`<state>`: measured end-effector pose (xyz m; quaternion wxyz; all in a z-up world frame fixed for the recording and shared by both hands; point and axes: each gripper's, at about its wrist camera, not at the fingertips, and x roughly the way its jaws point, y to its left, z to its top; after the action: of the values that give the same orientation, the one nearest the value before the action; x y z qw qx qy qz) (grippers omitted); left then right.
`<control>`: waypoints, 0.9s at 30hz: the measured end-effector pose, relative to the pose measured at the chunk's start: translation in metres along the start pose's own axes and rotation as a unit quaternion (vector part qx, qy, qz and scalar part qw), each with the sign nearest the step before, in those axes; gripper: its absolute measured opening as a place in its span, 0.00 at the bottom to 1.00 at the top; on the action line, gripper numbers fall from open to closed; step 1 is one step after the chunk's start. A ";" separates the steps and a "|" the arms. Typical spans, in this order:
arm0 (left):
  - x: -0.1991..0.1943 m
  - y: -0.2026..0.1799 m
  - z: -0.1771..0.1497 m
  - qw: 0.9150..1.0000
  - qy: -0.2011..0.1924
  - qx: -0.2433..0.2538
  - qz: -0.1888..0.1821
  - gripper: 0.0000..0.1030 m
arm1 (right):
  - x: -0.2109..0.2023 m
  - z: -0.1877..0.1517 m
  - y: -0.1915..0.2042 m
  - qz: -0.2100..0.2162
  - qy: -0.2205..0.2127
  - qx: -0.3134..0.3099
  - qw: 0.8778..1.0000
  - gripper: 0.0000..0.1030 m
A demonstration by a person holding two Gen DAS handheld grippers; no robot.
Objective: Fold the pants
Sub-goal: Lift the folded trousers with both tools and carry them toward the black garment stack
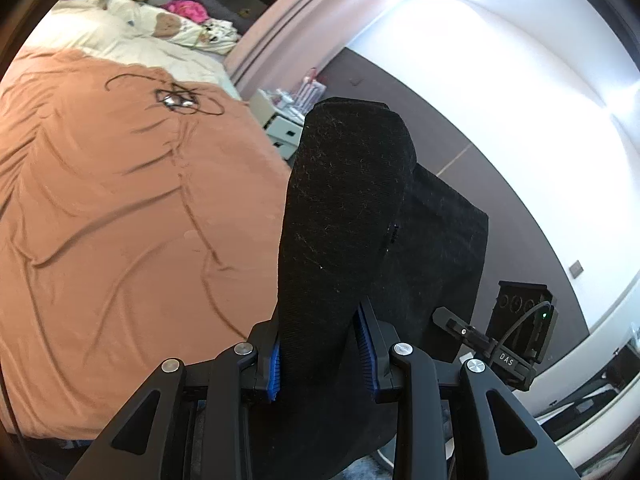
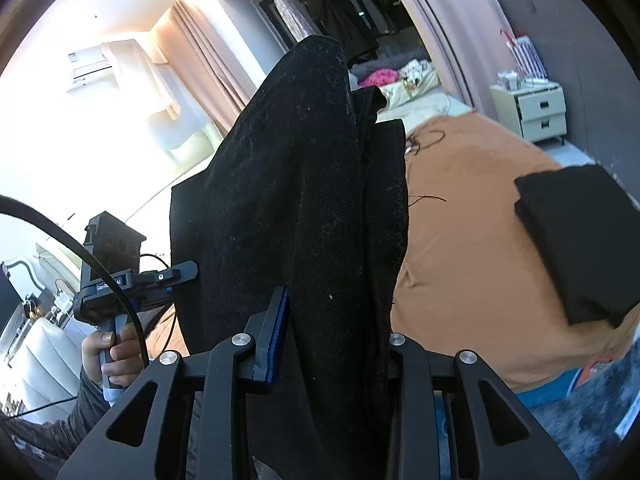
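**Black pants held up between two grippers beside the bed**

The left gripper (image 1: pixel 322 350) was clamped on the black pants (image 1: pixel 344 208), blue pads pressed against the cloth on both sides. The right gripper (image 2: pixel 334 344) also pinched the pants (image 2: pixel 288 200); its right finger was hidden behind the fabric. The garment rose upright from each gripper and blocked the middle of both views, so its lower part was cut off. Behind it lay the orange bedspread (image 1: pixel 120 220), wrinkled and motion-blurred. A folded black garment (image 2: pixel 580 240) rested on the bedspread's right side. A white nightstand (image 2: pixel 532 110) stood against the wall.
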<state>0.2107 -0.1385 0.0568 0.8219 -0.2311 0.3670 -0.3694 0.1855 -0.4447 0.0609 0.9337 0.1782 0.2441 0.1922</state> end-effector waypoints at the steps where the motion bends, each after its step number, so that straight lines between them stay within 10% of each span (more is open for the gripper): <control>1: 0.002 -0.005 0.001 1.000 0.000 0.003 -0.002 0.31 | -0.002 0.000 -0.001 -0.001 -0.002 -0.003 1.000 0.26; 27: 0.147 -0.099 0.074 0.995 0.025 0.068 -0.070 0.31 | -0.027 0.055 -0.105 -0.082 -0.080 -0.036 0.993 0.25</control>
<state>0.2921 -0.3057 0.1042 0.7983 -0.1910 0.3443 -0.4558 0.2213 -0.5604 0.0713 0.9687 0.1386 0.1753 0.1083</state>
